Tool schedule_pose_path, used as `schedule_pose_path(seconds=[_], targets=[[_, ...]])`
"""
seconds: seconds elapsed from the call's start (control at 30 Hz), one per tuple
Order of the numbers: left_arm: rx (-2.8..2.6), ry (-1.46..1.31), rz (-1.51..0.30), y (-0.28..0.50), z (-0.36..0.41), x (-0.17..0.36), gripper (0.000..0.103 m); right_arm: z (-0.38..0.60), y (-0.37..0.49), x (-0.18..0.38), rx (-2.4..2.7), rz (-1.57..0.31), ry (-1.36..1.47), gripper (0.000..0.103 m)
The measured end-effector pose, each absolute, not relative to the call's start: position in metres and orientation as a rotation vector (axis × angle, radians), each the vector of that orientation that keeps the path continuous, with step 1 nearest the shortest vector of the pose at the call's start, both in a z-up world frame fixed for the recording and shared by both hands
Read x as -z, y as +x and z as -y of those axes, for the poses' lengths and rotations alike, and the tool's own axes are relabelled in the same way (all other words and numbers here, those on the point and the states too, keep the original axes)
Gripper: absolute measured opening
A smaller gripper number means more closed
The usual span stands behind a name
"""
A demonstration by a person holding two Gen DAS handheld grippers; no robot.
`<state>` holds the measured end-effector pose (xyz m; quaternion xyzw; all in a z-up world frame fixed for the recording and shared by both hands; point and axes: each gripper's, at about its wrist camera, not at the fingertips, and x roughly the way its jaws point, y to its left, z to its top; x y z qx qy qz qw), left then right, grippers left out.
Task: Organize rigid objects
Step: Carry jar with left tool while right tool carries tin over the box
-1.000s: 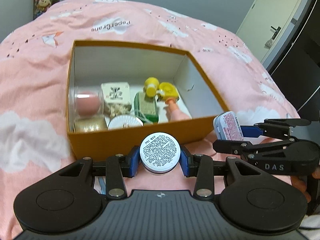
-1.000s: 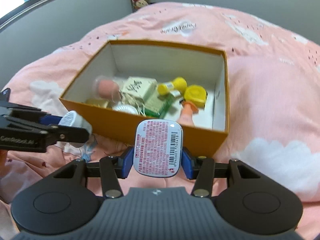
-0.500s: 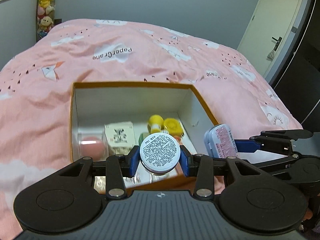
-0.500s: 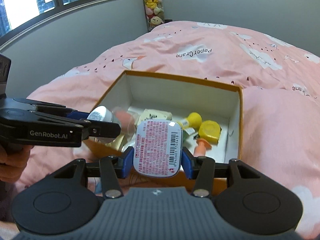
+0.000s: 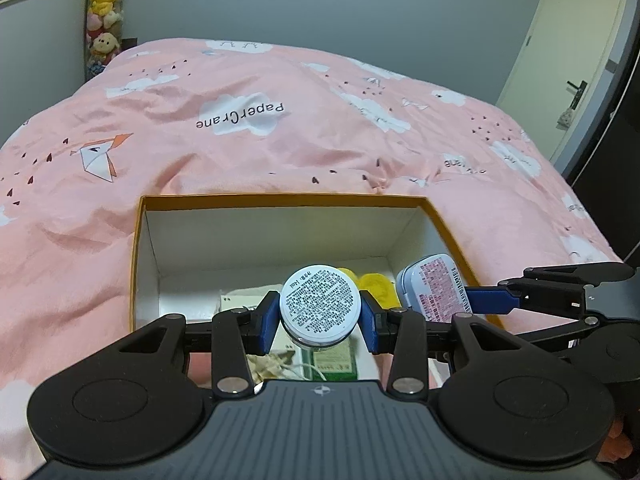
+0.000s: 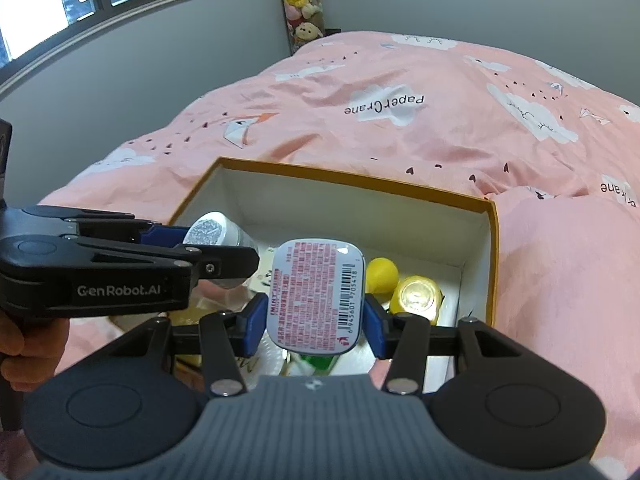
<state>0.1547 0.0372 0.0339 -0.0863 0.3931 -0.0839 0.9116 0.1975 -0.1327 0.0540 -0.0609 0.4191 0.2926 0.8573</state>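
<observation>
The left gripper [image 5: 319,315] has its blue pads pressed on either side of a small round jar [image 5: 319,307], whose white printed base faces the camera. The jar's axis runs forward along the fingers, so the clamp is across its width. The right gripper [image 6: 315,320] is closed the same way on a flat mint tin [image 6: 316,298], gripped across its short sides with the long axis standing up out of the fingers and the barcoded face towards the camera.

Both loads hang over the near part of the open orange box [image 5: 280,200], which sits on the pink duvet [image 5: 240,128]. In the left view the tin is just to the right of the jar, close to the box's right wall. In the right view the jar sits to the left and a little farther in. The two grippers are side by side and near each other, neither clearly closer to the floor of the box.

Directly below the fingers the box already holds things: a green packet [image 5: 334,362] under the jar, and yellow toy pieces [image 6: 418,294] just to the right of the tin. The bare white floor lies farther in, towards the back wall. So I judge the drop turns on whether each piece goes straight down onto its neighbours or is carried farther in first.
</observation>
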Motion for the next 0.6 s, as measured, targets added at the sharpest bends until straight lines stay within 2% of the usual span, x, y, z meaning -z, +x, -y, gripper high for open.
schedule_pose_path(seconds=[0.6], targets=[[0.086,-0.255,-0.952,0.213,-0.060,0.018,0.046,0.091,0.259,0.004,-0.621,-0.982,-0.226,0.050]])
